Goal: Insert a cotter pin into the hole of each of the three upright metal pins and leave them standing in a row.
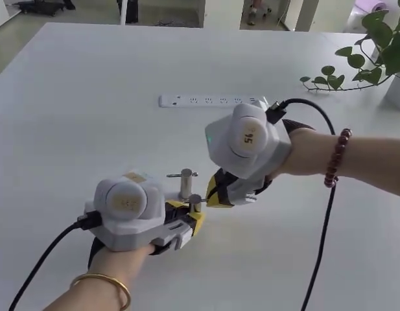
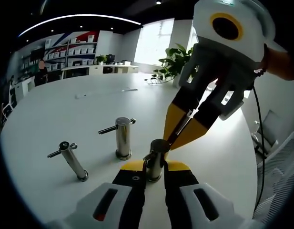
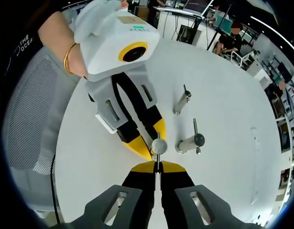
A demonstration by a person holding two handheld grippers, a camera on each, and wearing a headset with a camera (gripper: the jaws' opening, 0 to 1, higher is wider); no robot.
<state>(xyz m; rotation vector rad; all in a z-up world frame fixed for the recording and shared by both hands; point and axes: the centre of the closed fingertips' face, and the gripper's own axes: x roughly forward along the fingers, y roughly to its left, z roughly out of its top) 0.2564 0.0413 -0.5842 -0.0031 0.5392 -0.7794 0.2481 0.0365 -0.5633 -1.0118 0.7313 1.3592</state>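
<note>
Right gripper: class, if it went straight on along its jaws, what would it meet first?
Most likely the top of the metal pin clamped by the left gripper. The right gripper holds a cotter pin aimed at it, seemingly almost touching, though depth is unclear.

I read the near pin and middle pin as bare steel, smooth with a dull shine, and the cotter pin as thin metal. The table was smooth, matt white. The left gripper and right gripper had matt grey plastic shells.
</note>
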